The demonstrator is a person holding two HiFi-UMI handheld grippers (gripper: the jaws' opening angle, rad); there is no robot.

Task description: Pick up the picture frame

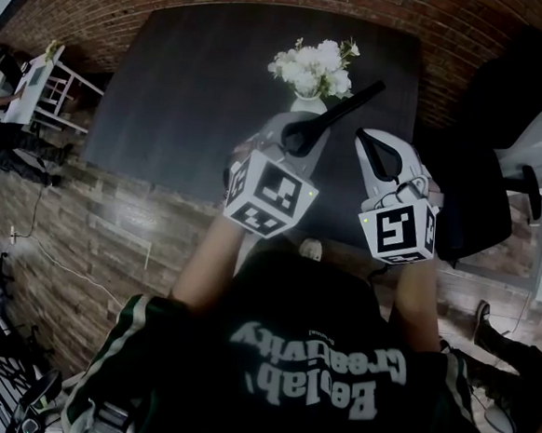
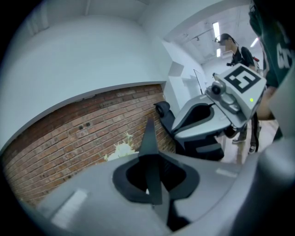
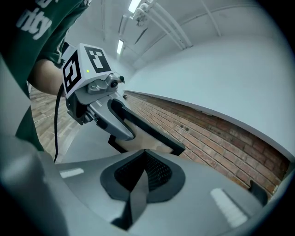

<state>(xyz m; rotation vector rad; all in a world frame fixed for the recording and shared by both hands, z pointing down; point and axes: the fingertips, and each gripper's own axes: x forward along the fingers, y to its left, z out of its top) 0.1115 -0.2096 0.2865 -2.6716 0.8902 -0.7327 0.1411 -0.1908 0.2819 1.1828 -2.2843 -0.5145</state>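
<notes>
The picture frame (image 1: 347, 108) is black and thin, held edge-on above the dark table (image 1: 187, 92), in front of the flower vase. My left gripper (image 1: 300, 138) is shut on its lower end. In the left gripper view the frame's edge (image 2: 150, 133) rises as a narrow dark blade from the closed jaws. The right gripper view shows the frame (image 3: 154, 136) with its pale inner panel, gripped by the left gripper (image 3: 117, 124). My right gripper (image 1: 377, 152) hovers just right of the frame, apart from it, its jaws together with nothing between them.
A white vase of white flowers (image 1: 312, 69) stands on the table just behind the frame. A black office chair (image 1: 504, 99) sits at the table's right end. A brick wall runs behind. A white cart (image 1: 48, 81) and a person stand at far left.
</notes>
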